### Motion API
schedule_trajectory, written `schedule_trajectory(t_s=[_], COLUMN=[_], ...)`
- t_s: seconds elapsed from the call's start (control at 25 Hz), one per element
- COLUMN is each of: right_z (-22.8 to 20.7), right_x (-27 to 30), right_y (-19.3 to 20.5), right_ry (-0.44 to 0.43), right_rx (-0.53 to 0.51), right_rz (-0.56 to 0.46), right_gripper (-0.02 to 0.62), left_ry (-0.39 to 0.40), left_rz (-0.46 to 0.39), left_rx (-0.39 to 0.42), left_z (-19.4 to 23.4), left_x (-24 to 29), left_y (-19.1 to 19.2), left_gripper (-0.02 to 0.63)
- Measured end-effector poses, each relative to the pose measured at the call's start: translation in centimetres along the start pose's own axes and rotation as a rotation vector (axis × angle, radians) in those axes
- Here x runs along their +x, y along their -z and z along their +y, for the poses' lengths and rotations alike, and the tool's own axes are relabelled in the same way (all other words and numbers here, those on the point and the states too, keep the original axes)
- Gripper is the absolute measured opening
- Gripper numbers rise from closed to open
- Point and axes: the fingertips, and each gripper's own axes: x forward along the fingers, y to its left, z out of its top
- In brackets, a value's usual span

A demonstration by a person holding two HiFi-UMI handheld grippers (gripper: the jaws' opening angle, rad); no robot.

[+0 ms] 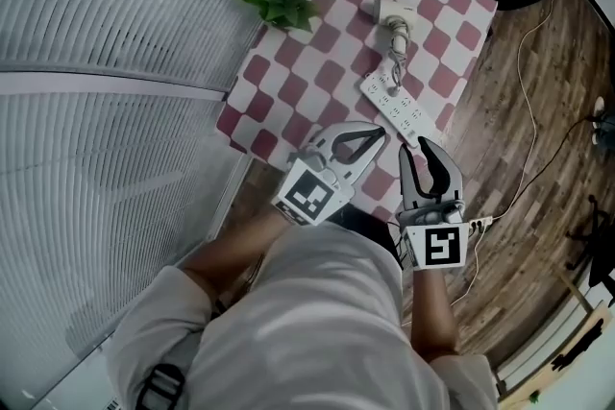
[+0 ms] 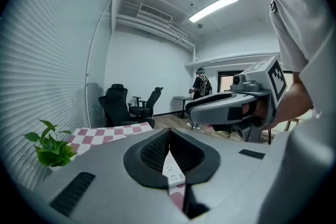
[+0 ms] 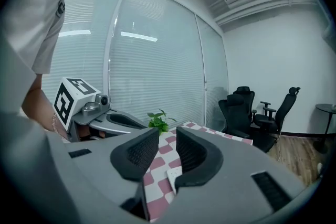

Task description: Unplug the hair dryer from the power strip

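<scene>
The white hair dryer [image 1: 392, 12] lies at the far side of the checkered table [image 1: 317, 53]. Its coiled cord [image 1: 395, 62] runs down to the white power strip [image 1: 396, 107], where the plug sits at the strip's far end. My left gripper [image 1: 381, 132] hovers just short of the strip's near end, jaws shut with nothing between them [image 2: 169, 132]. A piece of the strip [image 2: 173, 173] shows below its tips. My right gripper [image 1: 415, 147] hangs beside it to the right, jaws open and empty [image 3: 167, 140], with the strip's corner [image 3: 174, 176] visible under them.
A small green potted plant [image 1: 281, 1] stands at the table's far left corner. White cables [image 1: 527, 91] trail over the wooden floor to the right. Slatted blinds cover the wall on the left. Black office chairs [image 2: 122, 105] stand across the room.
</scene>
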Motion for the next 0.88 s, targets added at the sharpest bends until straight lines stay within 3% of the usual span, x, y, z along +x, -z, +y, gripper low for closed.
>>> schedule_trajectory(t_s=[0.52,0.88], right_z=[-2.2,-4.5], right_x=[5.3,8.4], right_y=[7.1,12.7], right_ry=[-0.011,-0.015], right_rx=[-0.017,-0.028], right_rz=[0.133,0.241], right_gripper=[0.119,0.144], left_ry=[0.008,-0.021], left_rz=[0.105,0.225], left_rx=[-0.008,0.003], left_z=[3.3,6.1], left_x=[3.5,6.3], left_y=[6.2,12.1], left_gripper=[0.032,0.032])
